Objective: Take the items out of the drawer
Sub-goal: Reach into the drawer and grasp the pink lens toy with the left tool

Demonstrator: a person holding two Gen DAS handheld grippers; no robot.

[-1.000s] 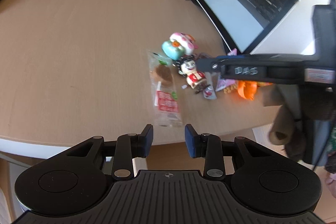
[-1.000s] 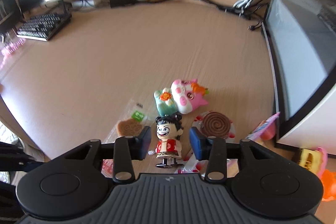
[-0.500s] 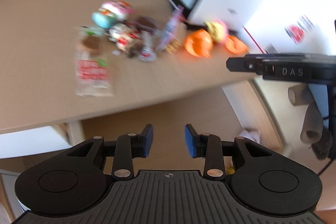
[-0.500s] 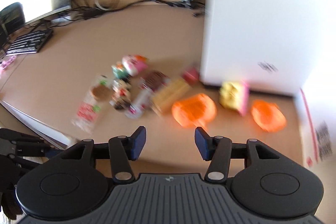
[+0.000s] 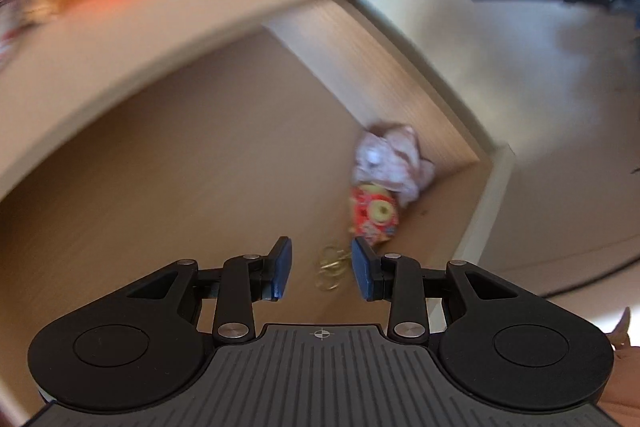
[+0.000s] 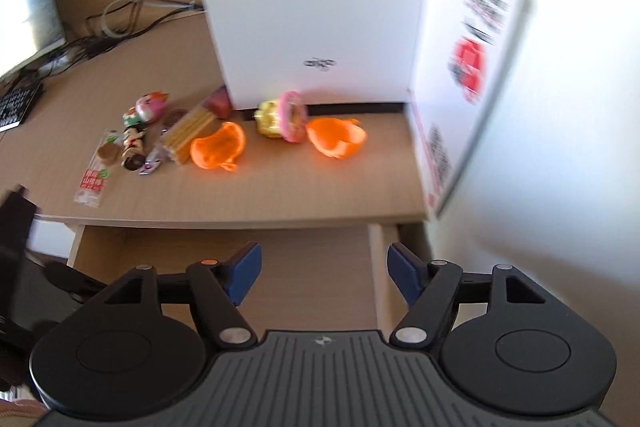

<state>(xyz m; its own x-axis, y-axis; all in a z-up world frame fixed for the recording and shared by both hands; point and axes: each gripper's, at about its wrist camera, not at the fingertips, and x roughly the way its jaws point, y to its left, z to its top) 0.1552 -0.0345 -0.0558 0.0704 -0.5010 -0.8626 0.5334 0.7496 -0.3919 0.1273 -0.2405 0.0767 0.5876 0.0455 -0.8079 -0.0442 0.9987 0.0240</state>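
— Where are the items?
— In the open drawer (image 5: 208,163): a red packet (image 5: 374,213) and a crumpled wrapper (image 5: 390,157) in its corner, gold rings (image 5: 331,265) nearer me.
— Your hand-held grippers?
— My left hand-held gripper (image 5: 321,269) hangs above the rings, jaws apart, empty. My right hand-held gripper (image 6: 324,273) is opening, empty, before the surface (image 6: 280,187) with toys.

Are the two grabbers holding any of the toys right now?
No. The left gripper has nothing between its pads, and the right gripper is opening over the drawer, empty too.
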